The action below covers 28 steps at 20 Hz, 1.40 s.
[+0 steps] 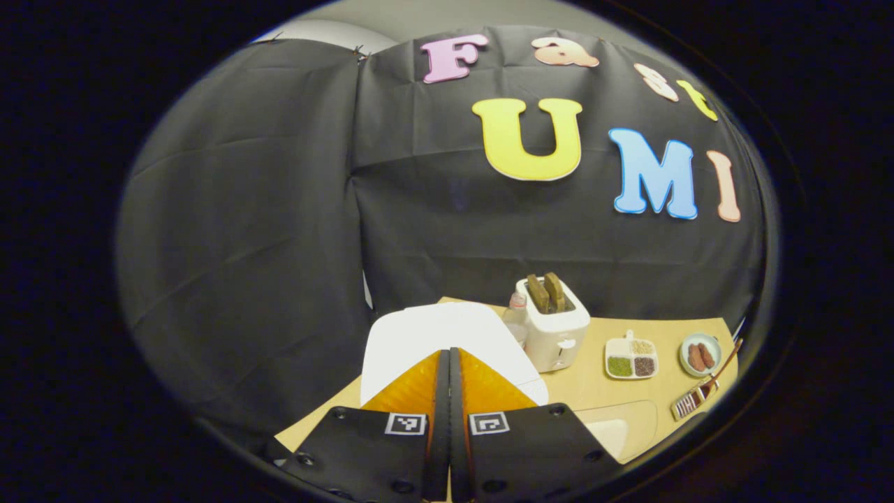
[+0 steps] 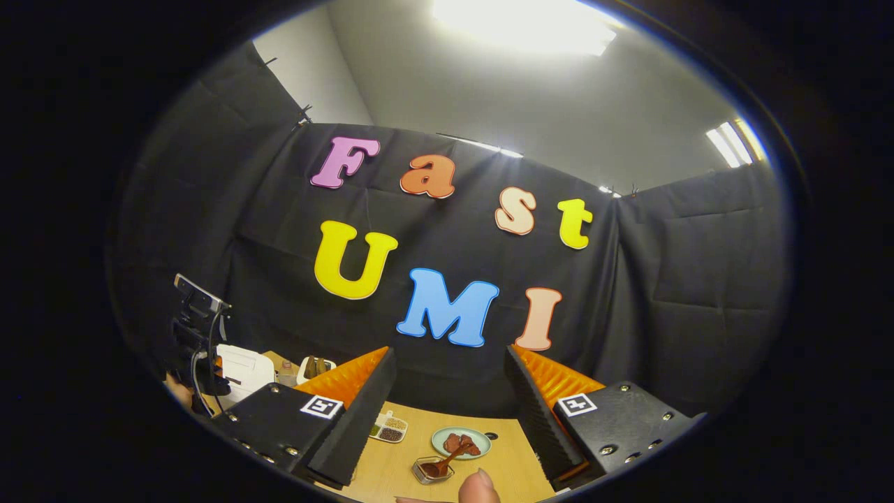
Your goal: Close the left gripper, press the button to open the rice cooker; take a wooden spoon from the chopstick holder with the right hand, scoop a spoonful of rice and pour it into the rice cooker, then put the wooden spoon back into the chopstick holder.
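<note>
Rice cooker (image 1: pixel 447 335), white with its lid down, sits on our bench (image 1: pixel 594 391) just beyond our left hand-held gripper (image 1: pixel 449 391), fingers pressed together on nothing. Our right hand-held gripper (image 2: pixel 450 398) gapes wide, empty.

Honestly there's not much for you to read here apart from the booth wall. Your left gripper (image 1: pixel 449 363) has a small square black-and-white marker (image 1: pixel 406 423) on each finger block, but those are coded patterns, not words or numbers. Same deal on your right gripper (image 2: pixel 450 391), with a marker (image 2: pixel 320 406) on each block. The toaster (image 1: pixel 555 328) and rice cooker (image 1: pixel 440 342) show no legible brand or label from here, too small to tell
</note>
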{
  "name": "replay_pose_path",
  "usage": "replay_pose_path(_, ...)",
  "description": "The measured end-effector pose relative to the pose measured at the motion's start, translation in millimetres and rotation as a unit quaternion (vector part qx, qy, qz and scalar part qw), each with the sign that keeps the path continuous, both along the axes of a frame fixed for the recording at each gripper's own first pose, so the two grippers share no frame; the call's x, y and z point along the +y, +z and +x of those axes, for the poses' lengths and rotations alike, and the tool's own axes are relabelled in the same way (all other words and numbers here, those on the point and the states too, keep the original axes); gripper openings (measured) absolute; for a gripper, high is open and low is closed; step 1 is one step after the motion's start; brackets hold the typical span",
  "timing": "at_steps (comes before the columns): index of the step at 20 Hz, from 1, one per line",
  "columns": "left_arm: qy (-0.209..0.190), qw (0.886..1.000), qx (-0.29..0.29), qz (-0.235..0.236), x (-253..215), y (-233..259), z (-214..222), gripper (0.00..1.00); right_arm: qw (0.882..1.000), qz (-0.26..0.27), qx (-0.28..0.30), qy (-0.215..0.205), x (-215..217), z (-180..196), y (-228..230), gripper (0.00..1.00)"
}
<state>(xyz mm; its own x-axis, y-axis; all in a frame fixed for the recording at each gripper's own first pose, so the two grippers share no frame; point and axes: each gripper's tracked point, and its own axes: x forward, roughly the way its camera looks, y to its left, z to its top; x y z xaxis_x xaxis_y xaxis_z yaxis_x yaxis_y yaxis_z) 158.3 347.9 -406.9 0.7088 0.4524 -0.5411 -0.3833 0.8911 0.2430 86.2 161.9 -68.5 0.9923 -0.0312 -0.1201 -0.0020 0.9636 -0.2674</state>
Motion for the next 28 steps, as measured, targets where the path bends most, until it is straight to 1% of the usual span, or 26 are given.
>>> replay_pose_path(3,0.018,0.999,0.030,-0.020,12.9,-37.3,10.1,0.09,1.000,-0.014,0.028,-0.002,3.7,-2.8,-18.1,0.96)
replay_pose_path(7,0.027,0.997,0.059,-0.035,23.1,-78.9,20.8,0.09,0.999,-0.026,0.035,-0.005,6.1,-6.6,-20.0,0.96)
replay_pose_path(11,0.043,0.995,0.082,-0.032,36.5,-109.3,22.3,0.09,0.998,-0.041,0.036,-0.009,2.7,-10.7,-19.8,0.96)
replay_pose_path(12,0.037,0.997,0.069,-0.024,37.8,-106.1,25.6,0.09,0.998,-0.039,0.038,-0.009,3.6,-11.9,-20.3,0.96)
replay_pose_path(14,0.030,0.996,0.078,-0.020,36.5,-105.7,25.5,0.09,0.999,-0.034,0.042,-0.008,5.9,-14.2,-23.4,0.96)
replay_pose_path(16,0.039,0.994,0.090,-0.047,32.7,-105.5,20.8,0.09,0.999,-0.027,0.039,-0.008,6.8,-15.0,-21.6,0.96)
replay_pose_path(18,0.060,0.989,0.105,-0.087,29.6,-109.3,14.5,0.09,0.999,-0.019,0.036,-0.007,9.7,-14.7,-20.0,0.96)
replay_pose_path(19,0.058,0.989,0.101,-0.088,34.0,-109.8,15.0,0.09,0.999,-0.017,0.034,-0.007,10.1,-16.2,-19.6,0.96)
replay_pose_path(20,0.056,0.988,0.113,-0.085,34.7,-113.1,15.9,0.09,0.999,-0.014,0.032,-0.007,11.3,-16.8,-18.0,0.96)
replay_pose_path(22,0.052,0.989,0.121,-0.070,35.3,-105.5,17.1,0.09,1.000,-0.009,0.027,-0.006,14.0,-18.5,-13.2,0.96)
replay_pose_path(23,0.057,0.989,0.118,-0.074,33.0,-98.4,17.2,0.09,1.000,-0.008,0.021,-0.007,13.0,-19.8,-9.7,0.96)
replay_pose_path(25,0.063,0.993,0.057,-0.076,34.8,-69.1,29.6,0.10,1.000,-0.012,0.012,-0.011,8.4,-20.9,-4.2,0.96)
replay_pose_path(26,0.058,0.996,0.022,-0.065,37.4,-50.0,37.4,0.09,1.000,-0.014,0.010,-0.015,6.2,-21.6,-2.9,0.96)
replay_pose_path(28,0.049,0.998,-0.023,-0.042,40.9,-21.4,49.5,0.10,1.000,-0.013,0.010,-0.021,1.2,-21.1,-3.3,0.96)
